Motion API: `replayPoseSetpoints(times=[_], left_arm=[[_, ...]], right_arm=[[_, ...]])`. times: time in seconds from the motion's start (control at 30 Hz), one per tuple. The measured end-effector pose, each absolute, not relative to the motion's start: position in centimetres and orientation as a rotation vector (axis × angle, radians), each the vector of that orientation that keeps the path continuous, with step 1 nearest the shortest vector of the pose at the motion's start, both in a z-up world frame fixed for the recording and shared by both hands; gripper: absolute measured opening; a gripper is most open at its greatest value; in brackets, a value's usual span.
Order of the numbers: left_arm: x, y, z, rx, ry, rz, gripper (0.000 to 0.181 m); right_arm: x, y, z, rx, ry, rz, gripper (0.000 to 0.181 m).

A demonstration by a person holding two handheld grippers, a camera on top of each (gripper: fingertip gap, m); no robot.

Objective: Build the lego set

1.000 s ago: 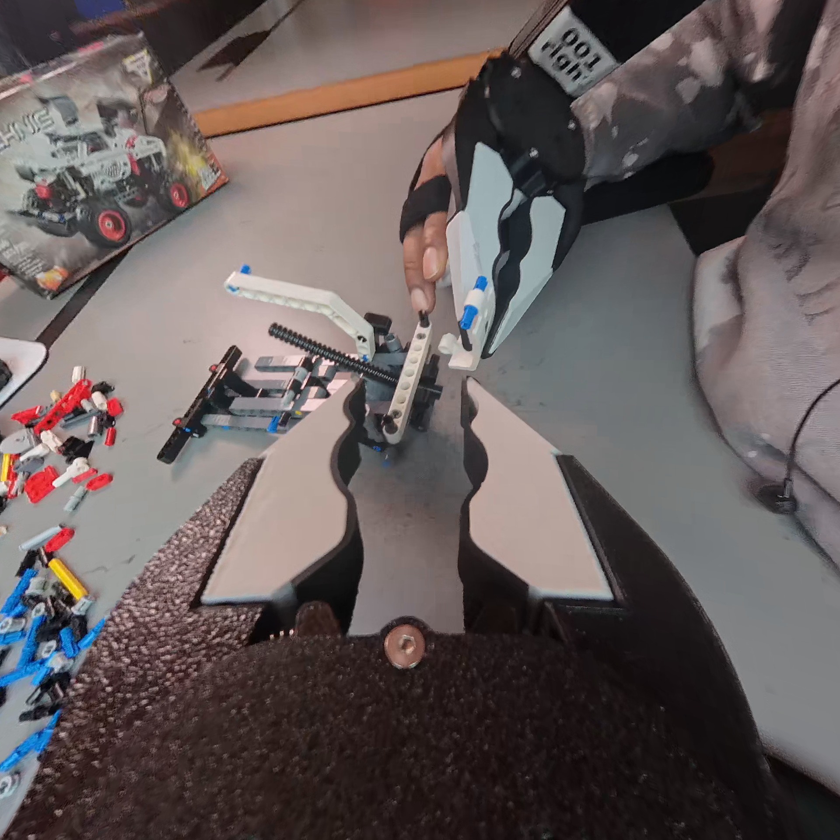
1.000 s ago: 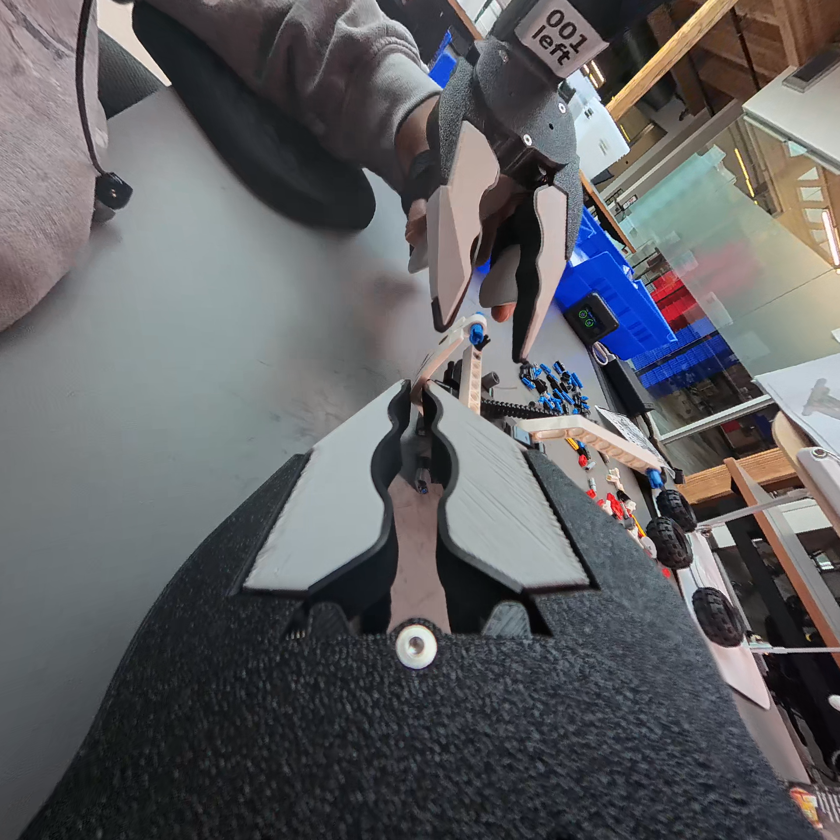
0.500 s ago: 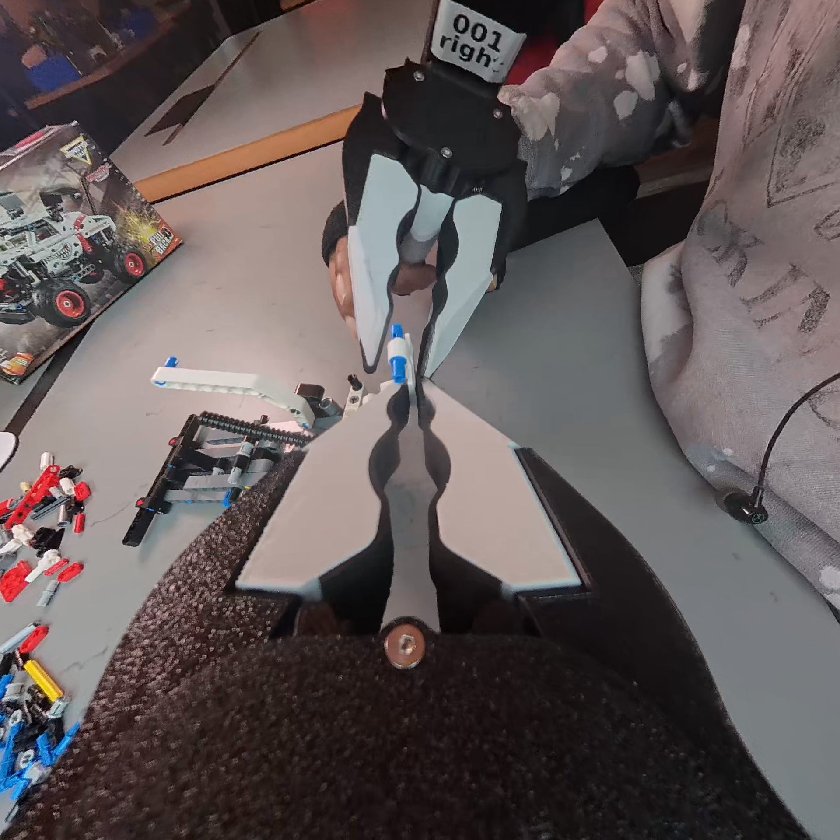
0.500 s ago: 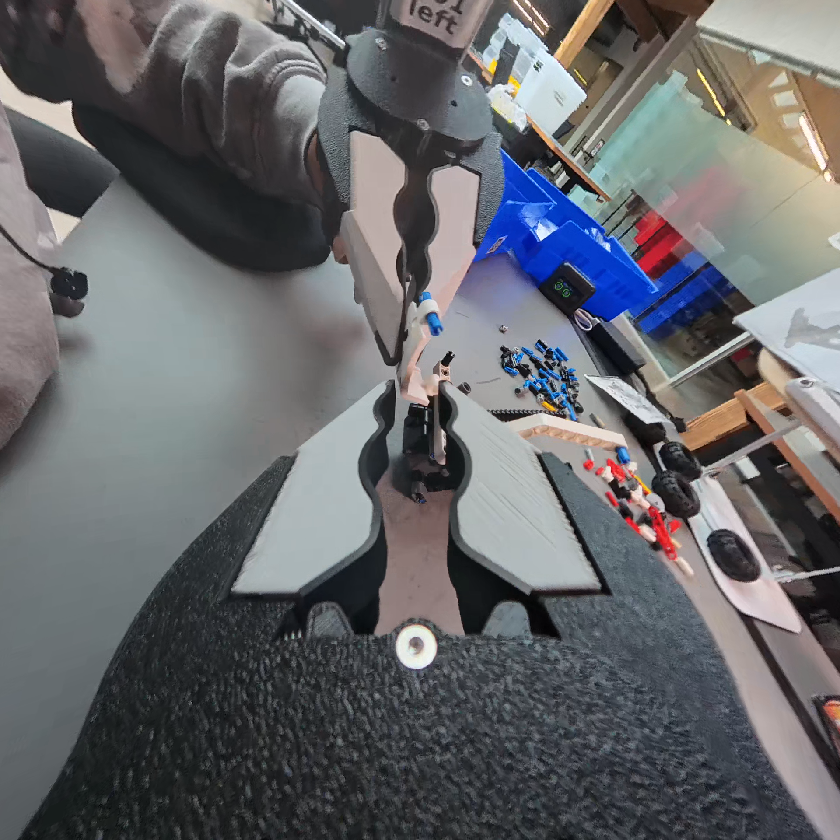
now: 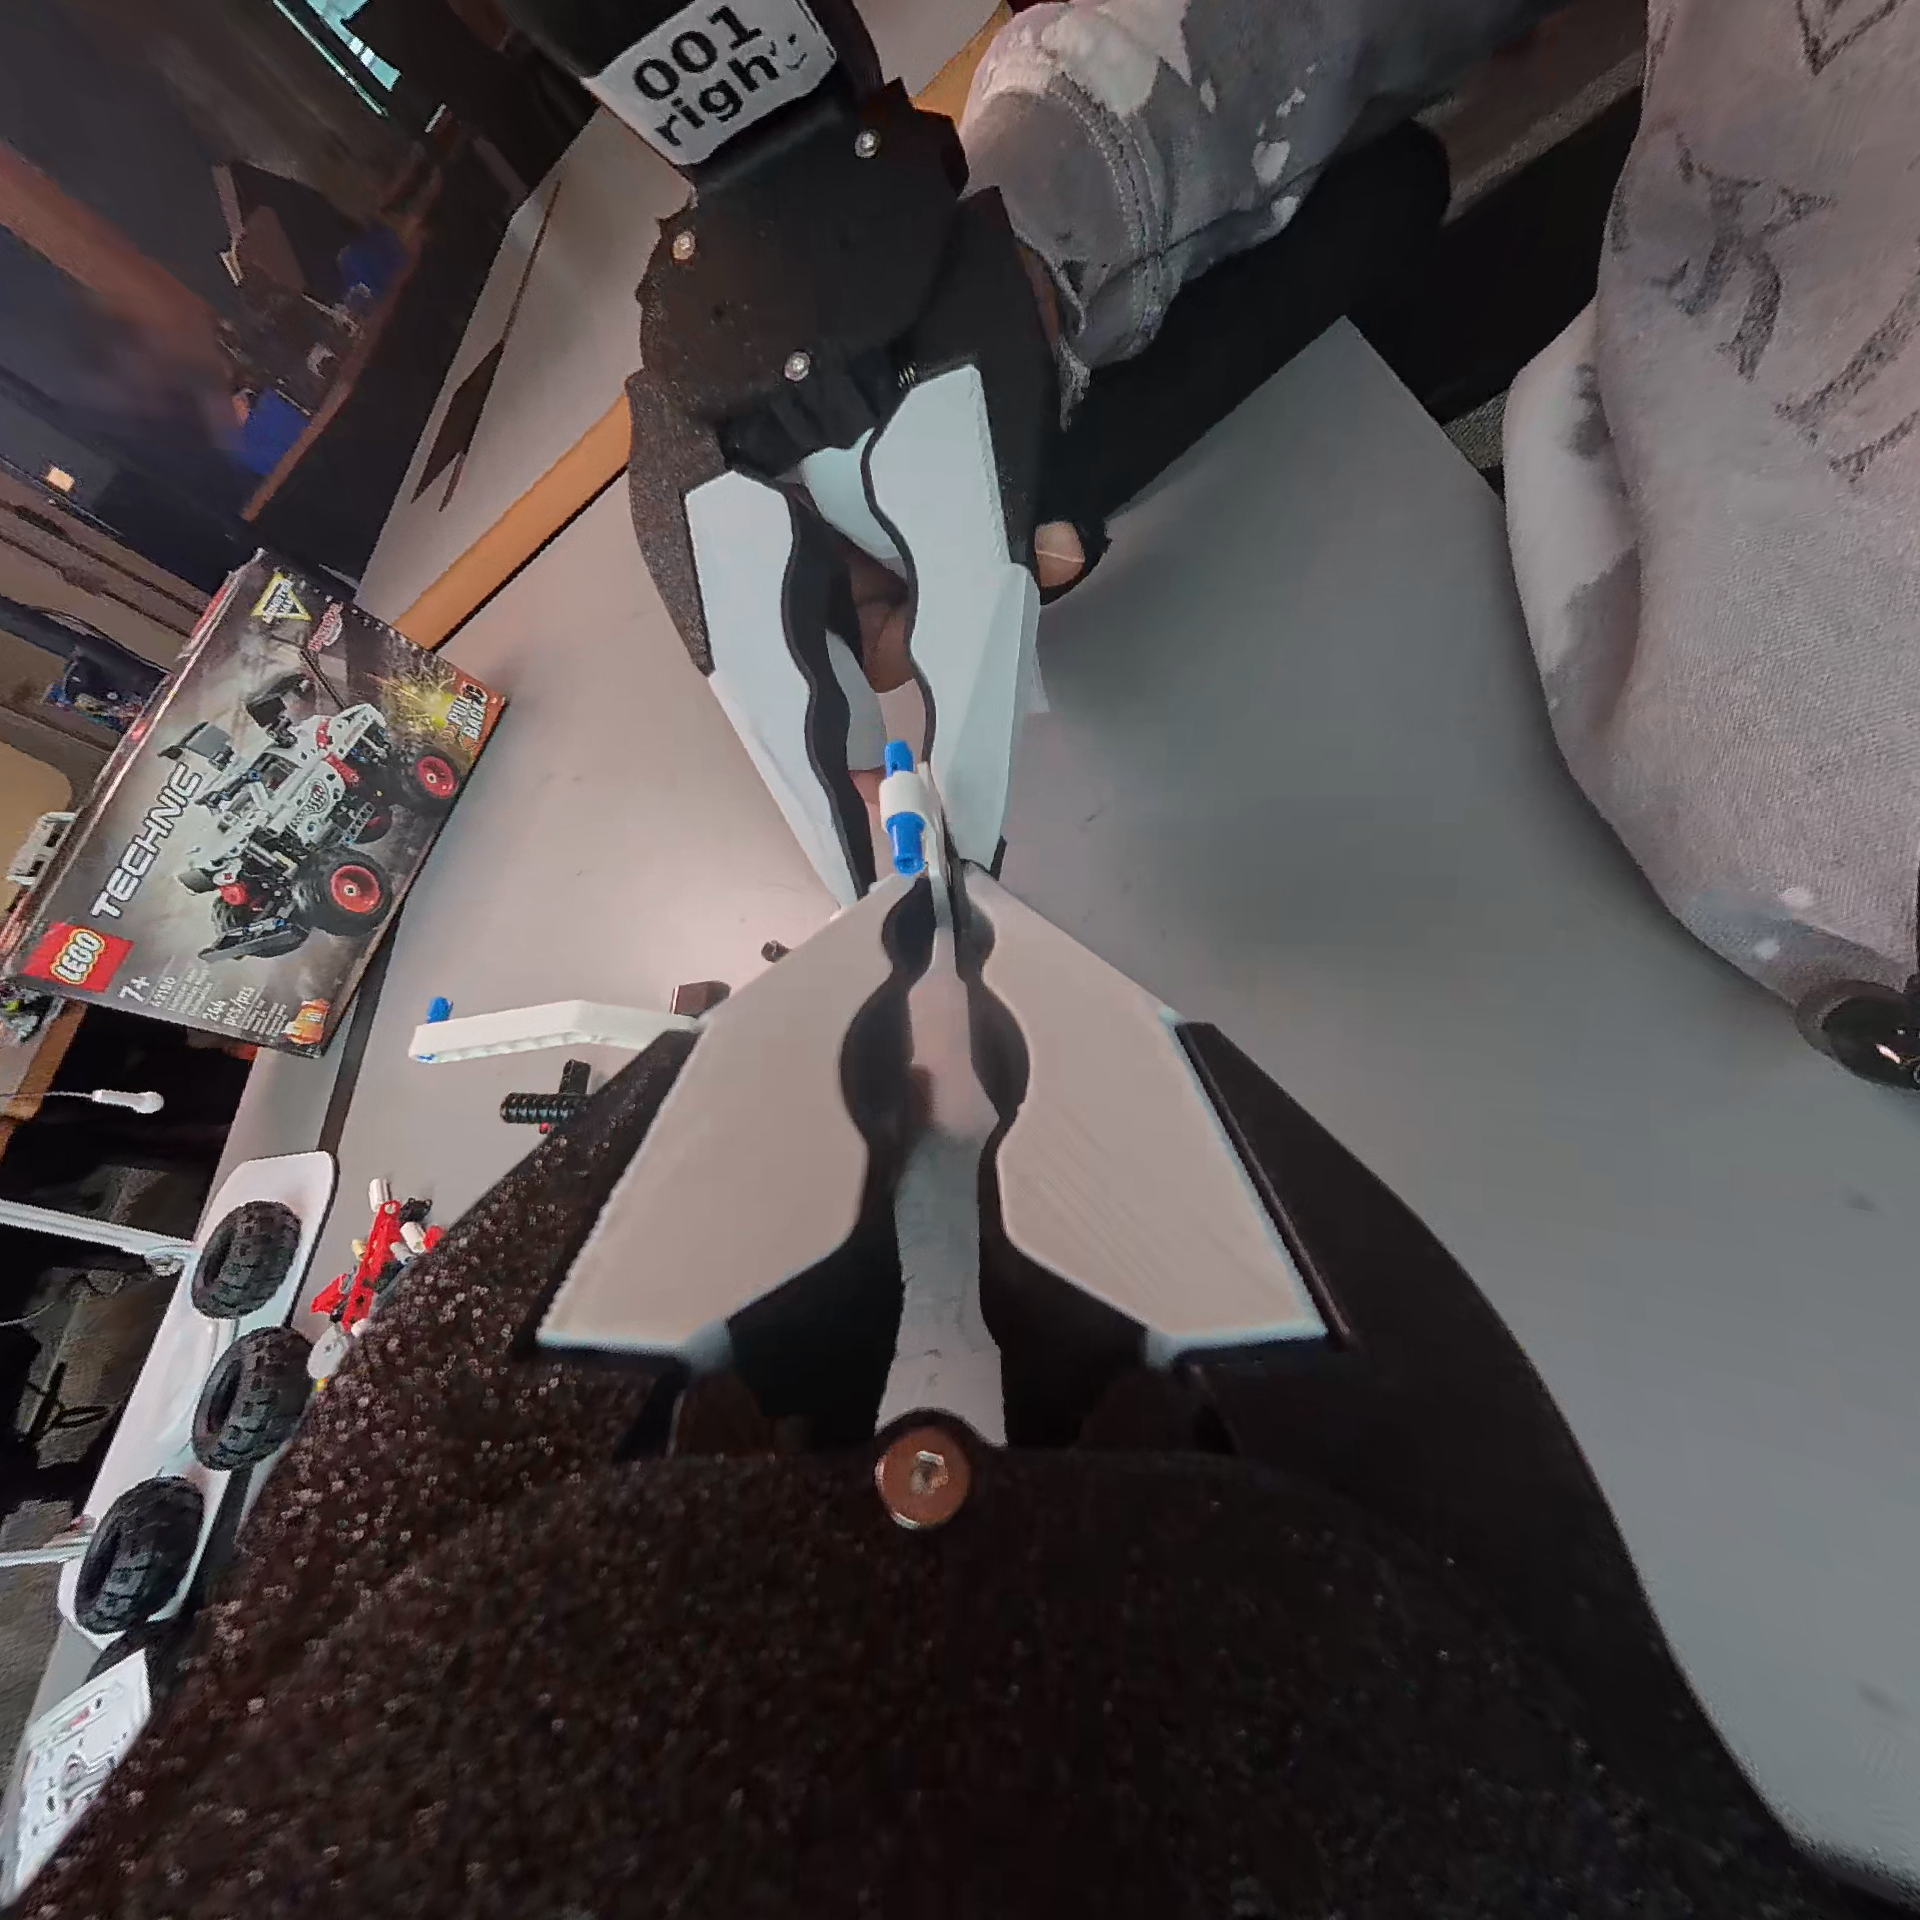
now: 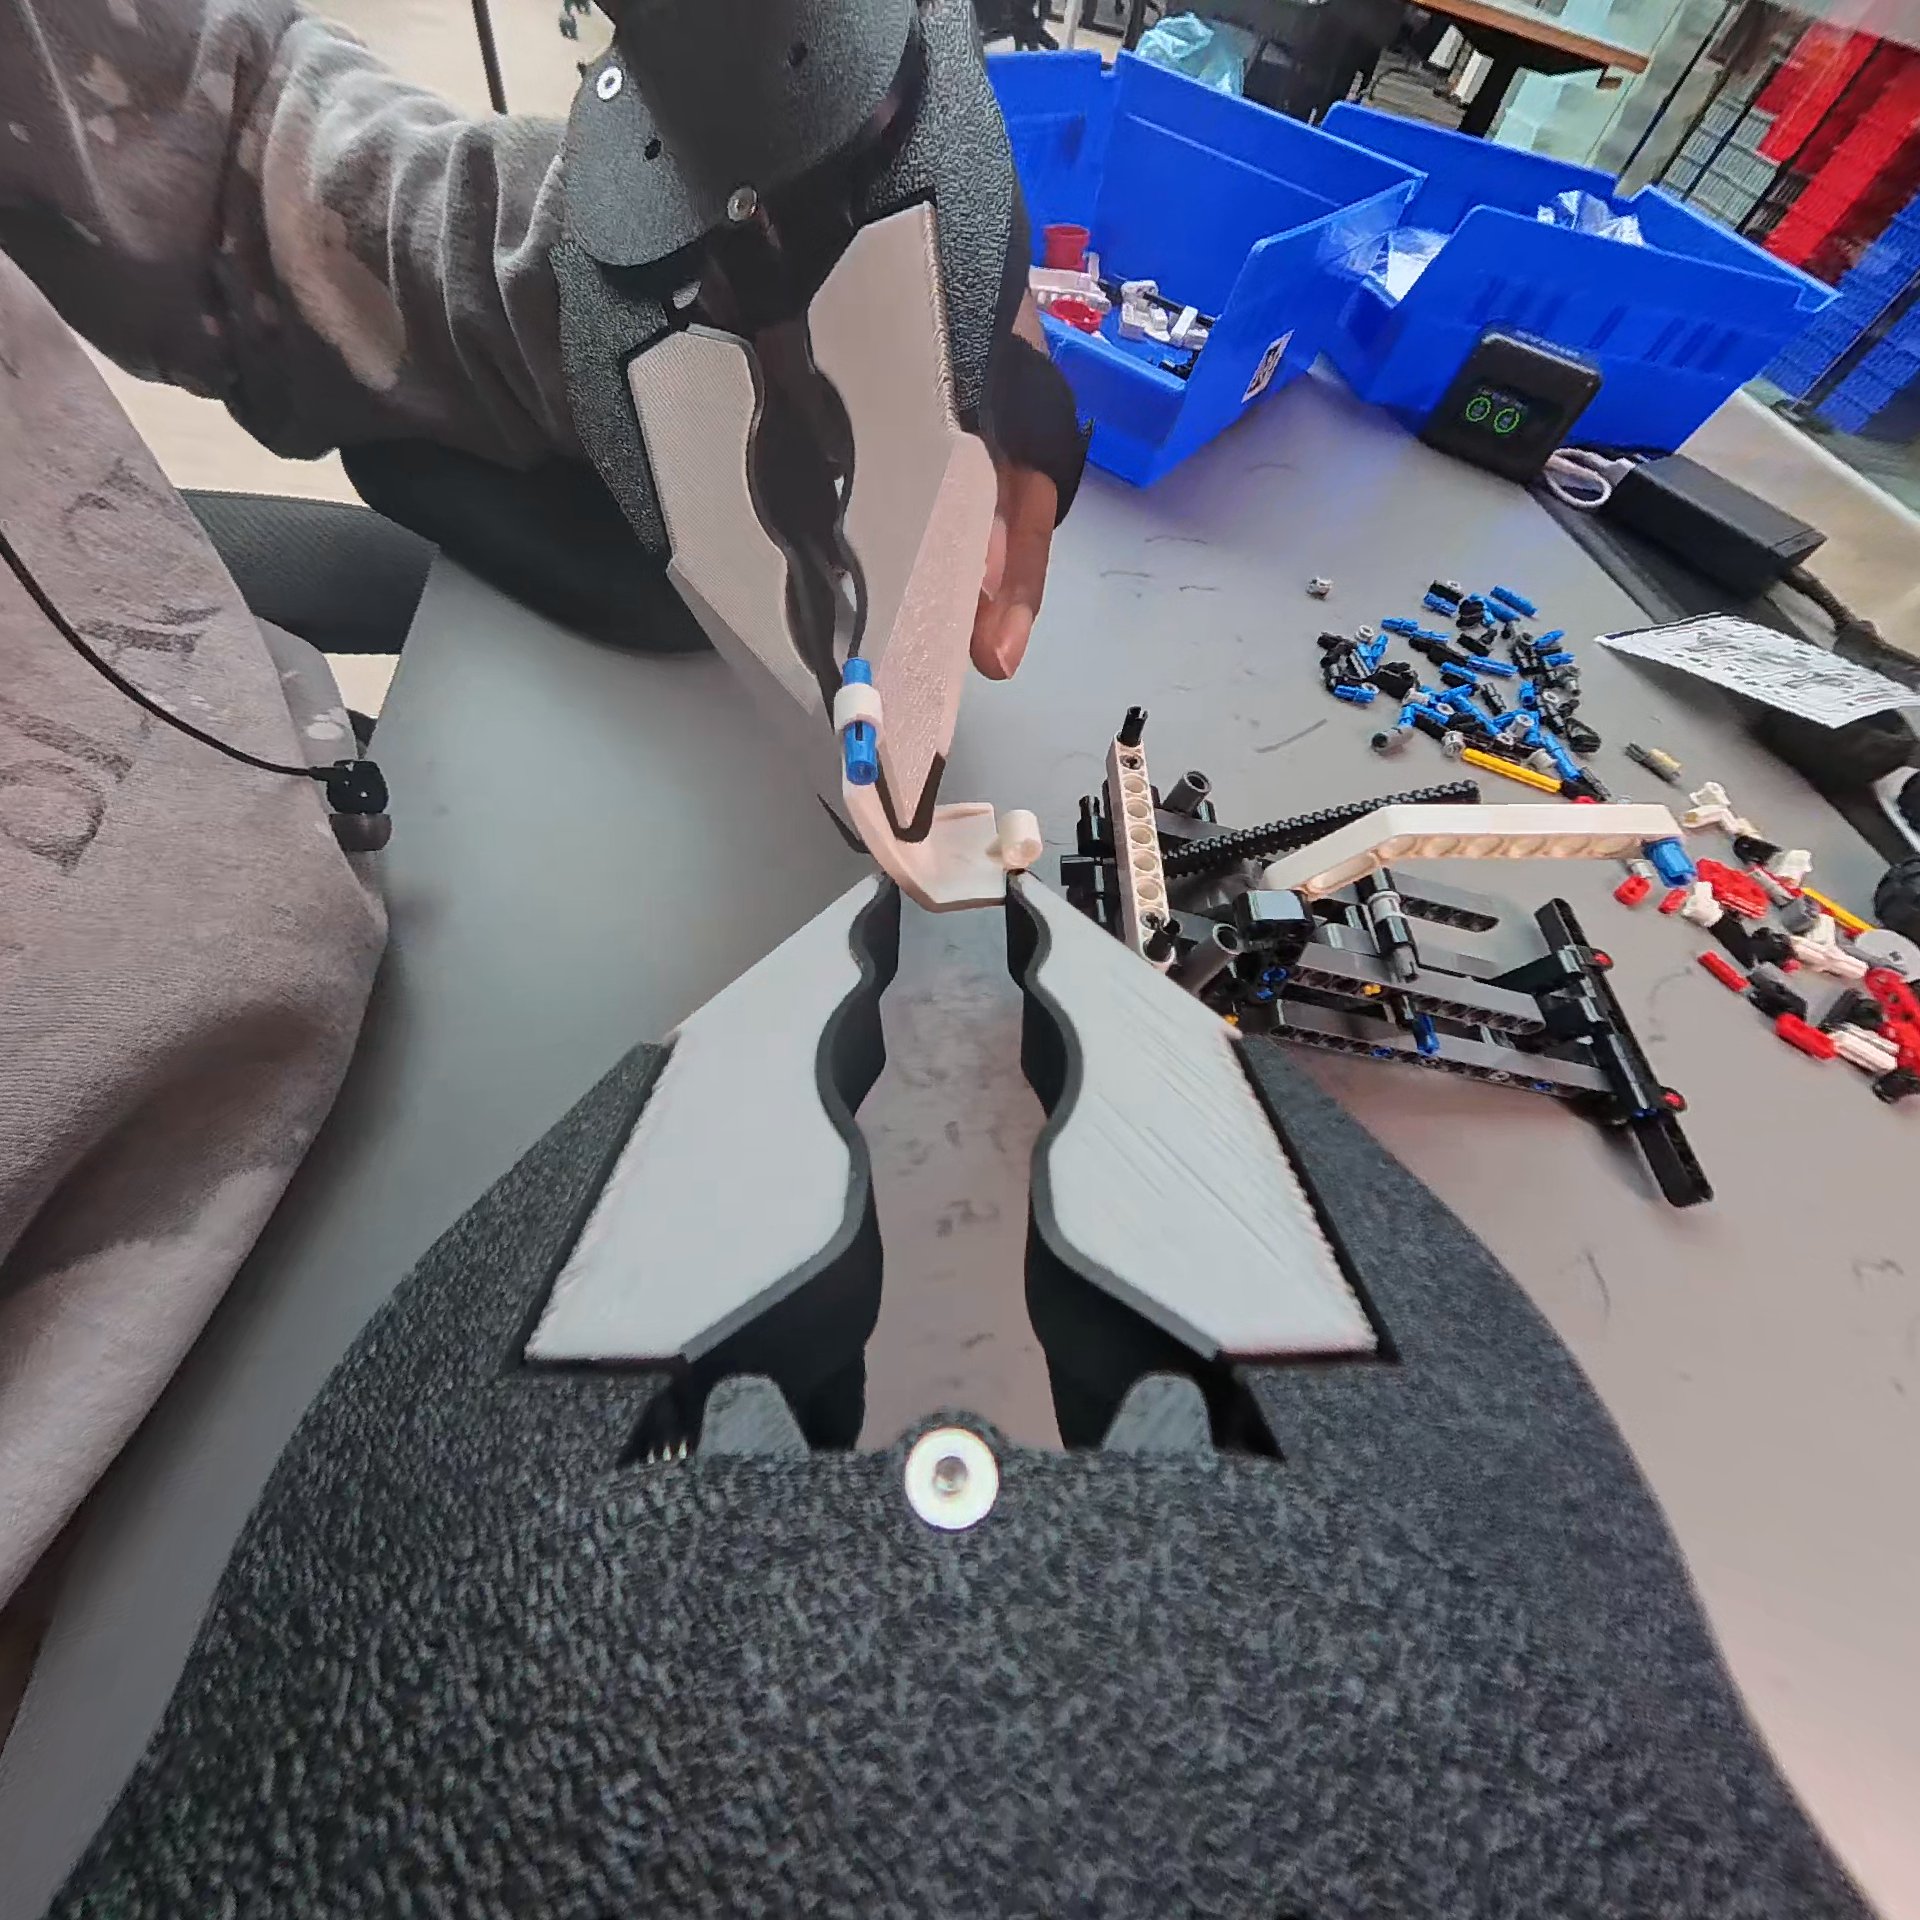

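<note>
We've got the white panel (image 6: 951, 857) up off the table (image 6: 623, 831), near the edge where the person sits. It's a bent piece: one arm climbs steeply, a blue pin (image 6: 857, 743) running along it, and the flat arm points at our right gripper (image 6: 948, 883). The left gripper (image 5: 940, 888) is clamped tight on the rising arm. The right sits narrow, tips either side of the flat end; we can't tell if it's gripping. Just beside lies the black chassis (image 6: 1403, 987), long axis running toward the loose parts (image 6: 1475, 686), with a white beam (image 6: 1455, 831) angled above it.
</note>
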State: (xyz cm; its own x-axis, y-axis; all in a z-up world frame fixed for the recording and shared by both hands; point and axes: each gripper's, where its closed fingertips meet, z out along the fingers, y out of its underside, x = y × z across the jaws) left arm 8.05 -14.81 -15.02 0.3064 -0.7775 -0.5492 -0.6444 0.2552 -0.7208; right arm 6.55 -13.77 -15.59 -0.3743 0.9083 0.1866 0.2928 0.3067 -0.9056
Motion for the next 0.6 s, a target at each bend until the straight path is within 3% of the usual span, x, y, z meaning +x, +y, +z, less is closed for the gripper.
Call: replayPoseSetpoints(times=[0.13,0.27,0.37,0.6], left_arm=[[7.8,-14.4,-14.9,-1.5,1.325,-0.22,0.006],[4.9,-12.7,-13.6,-1.622,1.119,-0.352,0.037],[2.1,-11.1,-16.2,-1.801,1.037,-0.369,0.054],[2.7,-10.4,-17.9,-1.86,1.036,-0.444,0.045]], right_arm=[[6.5,-13.4,-16.0,-1.033,-1.838,1.029,0.016],[6.6,-11.7,-17.1,-1.071,-1.843,0.956,0.015],[6.4,-11.4,-17.3,-1.054,-1.839,0.917,0.015],[5.7,-11.3,-17.9,-1.011,-1.858,0.846,0.014]])
